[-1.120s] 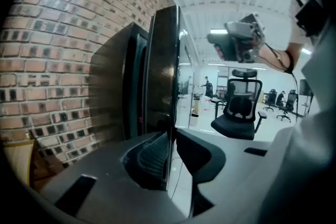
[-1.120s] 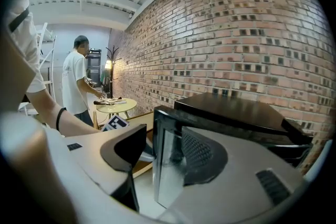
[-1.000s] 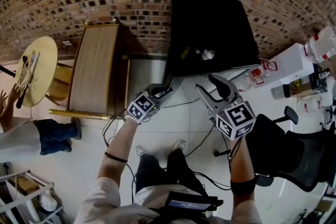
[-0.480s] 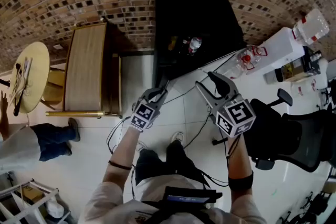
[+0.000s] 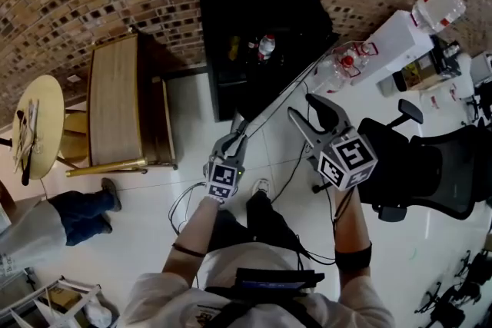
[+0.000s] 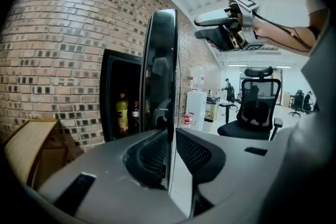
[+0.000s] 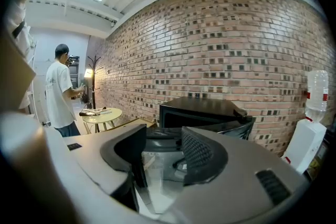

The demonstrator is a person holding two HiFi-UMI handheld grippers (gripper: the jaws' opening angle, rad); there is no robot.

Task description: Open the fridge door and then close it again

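Observation:
A black fridge (image 5: 254, 4) stands against the brick wall with its door (image 5: 288, 84) swung out to the right, and bottles (image 5: 265, 46) show inside. My left gripper (image 5: 237, 136) is shut on the free edge of the door. In the left gripper view that door (image 6: 160, 76) runs upright between the jaws of the left gripper (image 6: 170, 149), with the bottles (image 6: 122, 112) visible past it. To the right of the door, in the air, my right gripper (image 5: 301, 107) is open with nothing between its fingers. The right gripper view looks over the right gripper (image 7: 164, 152) at the fridge (image 7: 199, 107).
A wooden cabinet (image 5: 115, 100) stands left of the fridge, with a round table (image 5: 38, 127) farther left and a person (image 5: 46, 215) beside it. A black office chair (image 5: 423, 165) and a white water dispenser (image 5: 400, 42) stand on the right. Cables lie on the floor (image 5: 184, 203).
The fridge door has swung wider open, drawn by my left gripper toward me. My right gripper has kept beside it, still open.

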